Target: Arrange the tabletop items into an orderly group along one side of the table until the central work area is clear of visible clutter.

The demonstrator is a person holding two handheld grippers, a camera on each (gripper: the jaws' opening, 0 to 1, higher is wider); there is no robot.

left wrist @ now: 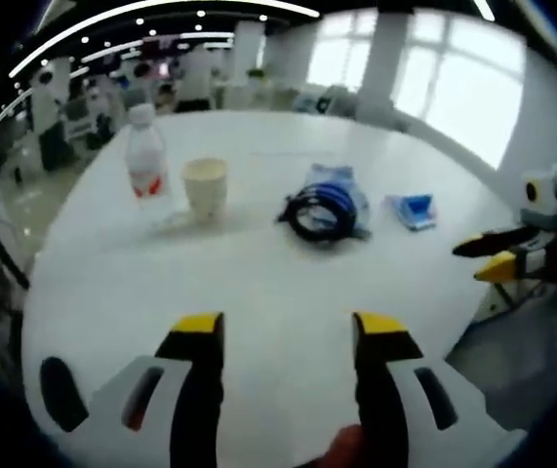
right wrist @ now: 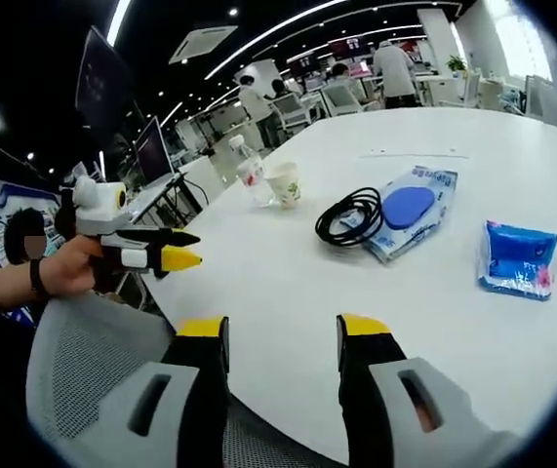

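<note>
Both tongs, left point(left wrist: 285, 331) and right point(right wrist: 281, 334), are held wide open (nothing inside), well short of the bottle point(left wrist: 146, 163), cup point(left wrist: 205, 185) and cable point(left wrist: 322, 212) on the bench point(left wrist: 258, 283); no writing can be read.

near table point(left wrist: 258, 283) bare | far: bottle point(left wrist: 147, 166), cup point(left wrist: 205, 185), cable point(left wrist: 322, 210) block

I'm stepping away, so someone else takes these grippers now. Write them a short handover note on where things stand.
Left gripper: open, empty, over the near table edge.
Right gripper: open, empty, at the table's edge above a mesh chair.
Items lie in a loose spread across the middle: water bottle beside paper cup, black cable coil resting against a blue-and-white pouch, small blue packet apart.
Done: nothing grouped yet.
Left: move all to one side.
</note>
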